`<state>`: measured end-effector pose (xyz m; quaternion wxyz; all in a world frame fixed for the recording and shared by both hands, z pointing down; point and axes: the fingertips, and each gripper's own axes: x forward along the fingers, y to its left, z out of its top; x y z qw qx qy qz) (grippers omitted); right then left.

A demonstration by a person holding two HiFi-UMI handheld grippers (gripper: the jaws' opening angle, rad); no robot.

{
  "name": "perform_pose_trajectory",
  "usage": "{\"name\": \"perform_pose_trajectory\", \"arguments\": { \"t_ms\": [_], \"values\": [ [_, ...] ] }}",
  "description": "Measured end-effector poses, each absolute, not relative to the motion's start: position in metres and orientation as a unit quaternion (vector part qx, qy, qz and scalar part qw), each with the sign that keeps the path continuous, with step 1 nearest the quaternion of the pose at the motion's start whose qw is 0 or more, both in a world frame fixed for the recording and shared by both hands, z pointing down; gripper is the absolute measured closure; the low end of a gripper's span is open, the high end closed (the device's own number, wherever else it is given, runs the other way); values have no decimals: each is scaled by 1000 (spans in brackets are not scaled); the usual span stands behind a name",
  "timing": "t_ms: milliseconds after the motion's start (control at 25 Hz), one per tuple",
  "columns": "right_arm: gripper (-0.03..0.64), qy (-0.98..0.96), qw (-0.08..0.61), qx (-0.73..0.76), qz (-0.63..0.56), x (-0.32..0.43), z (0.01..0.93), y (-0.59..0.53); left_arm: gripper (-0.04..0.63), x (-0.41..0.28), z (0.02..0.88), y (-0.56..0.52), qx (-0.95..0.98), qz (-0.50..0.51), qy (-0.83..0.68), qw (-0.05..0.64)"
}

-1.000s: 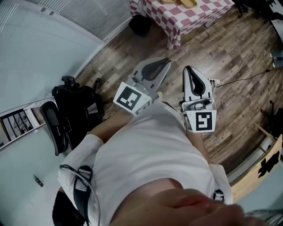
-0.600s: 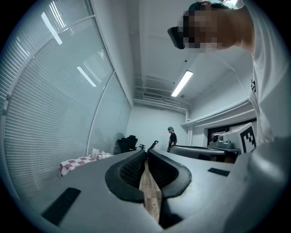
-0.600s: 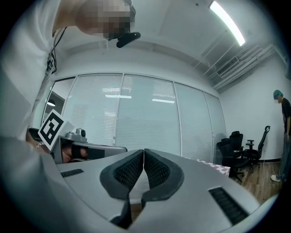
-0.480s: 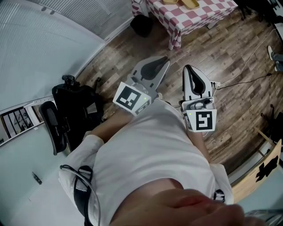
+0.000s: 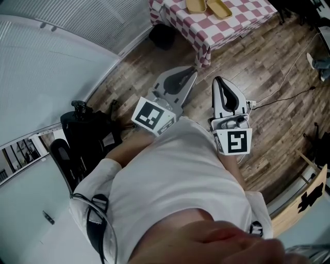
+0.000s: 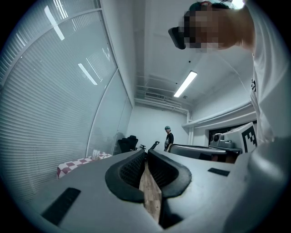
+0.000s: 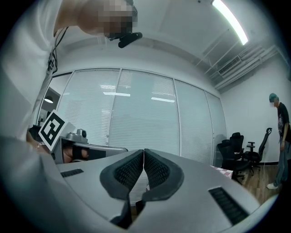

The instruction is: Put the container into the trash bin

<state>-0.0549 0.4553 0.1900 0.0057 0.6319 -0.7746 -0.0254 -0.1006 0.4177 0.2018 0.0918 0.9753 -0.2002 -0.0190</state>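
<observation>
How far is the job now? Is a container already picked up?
Nothing looks done. The left gripper and right gripper are shut, empty. Two yellow containers lie on the checkered table; a dark object, perhaps the bin, stands beside it. Pickup and drop remain.

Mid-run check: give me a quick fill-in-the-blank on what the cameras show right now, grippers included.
1. The right gripper has its fingers ____ with nothing between them.
2. The table ahead wears a red-and-white ____ cloth.
3. A tan container lies on the ____.
4. The black chair stands on the person's ____.
Missing words: shut; checked; table; left.
</observation>
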Motion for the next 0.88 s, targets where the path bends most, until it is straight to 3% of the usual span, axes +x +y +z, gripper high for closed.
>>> {"name": "perform_pose_trajectory", "arguments": {
  "t_ms": [880],
  "values": [
    [586, -746, 31, 665, -32, -28, 171, 193, 545, -70, 189, 150, 984, -20, -147, 96]
  ]
}}
